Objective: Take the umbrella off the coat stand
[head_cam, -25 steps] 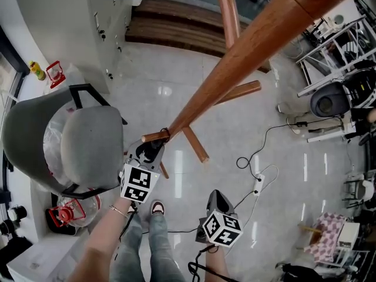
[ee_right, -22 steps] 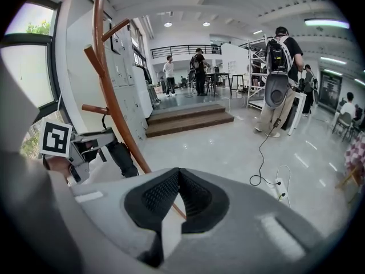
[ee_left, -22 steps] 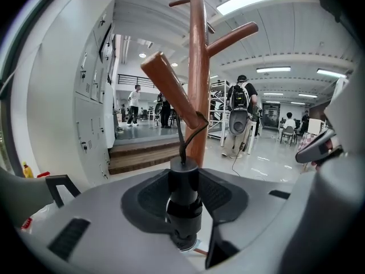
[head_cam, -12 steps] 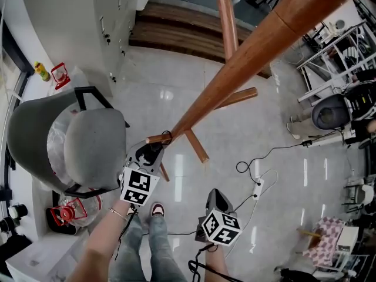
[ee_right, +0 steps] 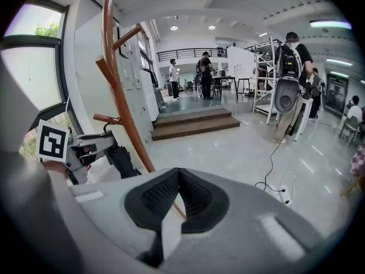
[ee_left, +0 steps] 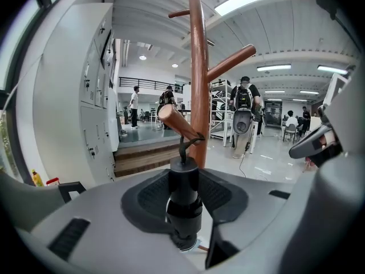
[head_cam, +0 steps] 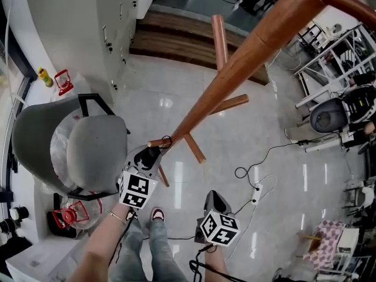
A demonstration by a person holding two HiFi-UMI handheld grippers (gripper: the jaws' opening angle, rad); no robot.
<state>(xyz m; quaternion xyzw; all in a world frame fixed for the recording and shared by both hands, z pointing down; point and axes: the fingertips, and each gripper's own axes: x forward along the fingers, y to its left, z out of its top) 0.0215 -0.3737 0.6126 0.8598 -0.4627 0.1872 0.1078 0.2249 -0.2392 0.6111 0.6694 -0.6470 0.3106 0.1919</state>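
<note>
— Where's it hanging, and how will it handle?

— On the smooth wooden coat stand (head_cam: 235, 69). My left gripper (head_cam: 150, 156) has its fingers clamped on the folded umbrella (ee_left: 183, 181), a black cylinder, stiff and probably light. Its thin, soft strap (ee_left: 185, 144) loops a low peg (ee_left: 177, 121). My right gripper (ee_right: 178, 178) has its fingers closed, empty.

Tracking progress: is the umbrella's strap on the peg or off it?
On: in the left gripper view the strap loops around the peg, above the gripped umbrella handle.
</note>
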